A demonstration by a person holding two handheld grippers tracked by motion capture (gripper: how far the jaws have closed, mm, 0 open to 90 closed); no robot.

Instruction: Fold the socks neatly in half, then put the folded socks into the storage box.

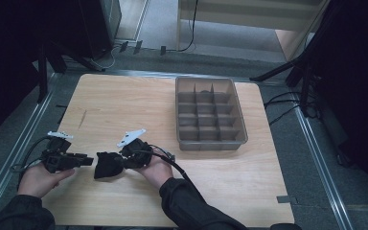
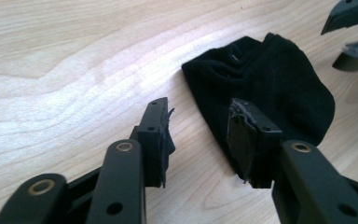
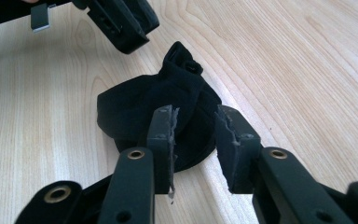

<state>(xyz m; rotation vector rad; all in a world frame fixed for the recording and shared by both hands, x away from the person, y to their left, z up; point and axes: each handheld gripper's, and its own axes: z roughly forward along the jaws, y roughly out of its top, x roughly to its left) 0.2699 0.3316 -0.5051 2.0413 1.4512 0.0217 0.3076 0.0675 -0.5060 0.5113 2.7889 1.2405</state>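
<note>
A bunched black sock lies on the wooden table near its front edge, between my two grippers. My left gripper points at the sock from the left. In the left gripper view its jaws stand apart with bare wood between them, and the sock lies just past the right jaw. My right gripper meets the sock from the right. In the right gripper view that gripper is open just short of the sock, its pads not pressing on it.
A grey plastic tray split into several compartments stands at the back right of the table, with a dark item in a far compartment. Cables trail from both grippers. Dark stands and floor cables surround the table.
</note>
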